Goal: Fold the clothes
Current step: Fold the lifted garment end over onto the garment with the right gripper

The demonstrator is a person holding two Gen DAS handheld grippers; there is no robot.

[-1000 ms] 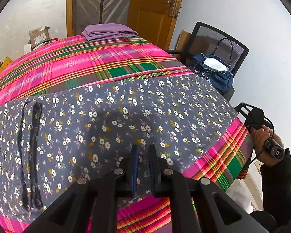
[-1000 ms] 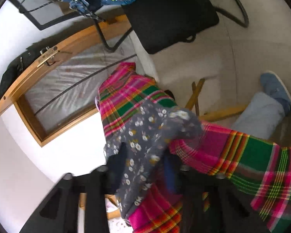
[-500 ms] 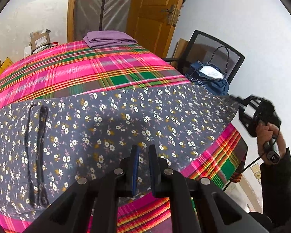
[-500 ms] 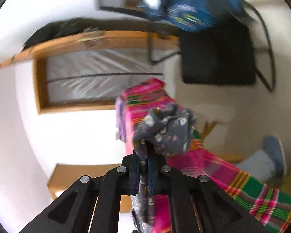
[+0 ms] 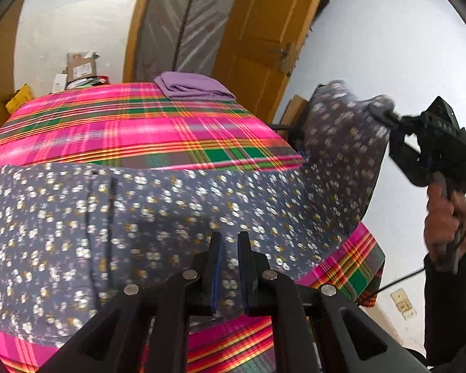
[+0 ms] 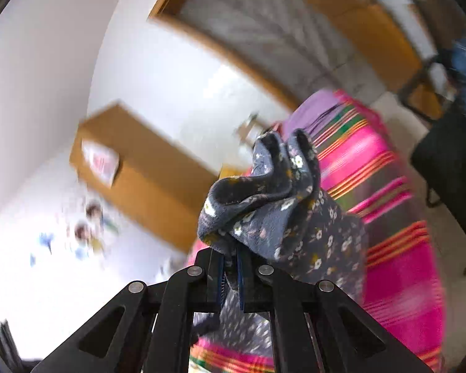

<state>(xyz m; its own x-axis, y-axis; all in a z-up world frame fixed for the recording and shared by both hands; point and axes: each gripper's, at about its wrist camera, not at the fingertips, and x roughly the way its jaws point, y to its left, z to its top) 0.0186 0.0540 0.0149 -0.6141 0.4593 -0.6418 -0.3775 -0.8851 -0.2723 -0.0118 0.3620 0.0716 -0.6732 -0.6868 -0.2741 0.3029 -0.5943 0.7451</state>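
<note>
Evidently mid-fold, judging by the left wrist view. Shows the floral garment (image 5: 177,211) spread across the lower half of the frame on the plaid-covered desk (image 5: 124,130), with its right end lifted clear at centre right. Shows that end pinched in the right gripper (image 5: 380,115), gripped by a hand (image 5: 447,217). Puts the left gripper (image 5: 230,267) at bottom centre over the garment's near edge, fingers a narrow slit apart; cannot tell whether any cloth sits between them. Leaves bare plaid above the garment, up to a folded purple cloth (image 5: 192,88) at upper centre.

Turning to the right wrist view: shows the fingers (image 6: 217,267) clamped tight on a bunched corner of the garment. Blurs everything else.

Probably calls for carrying that corner leftward over the flat part and laying edge on edge. Needs care near the desk's right edge, beside the dark chair (image 6: 450,161).
</note>
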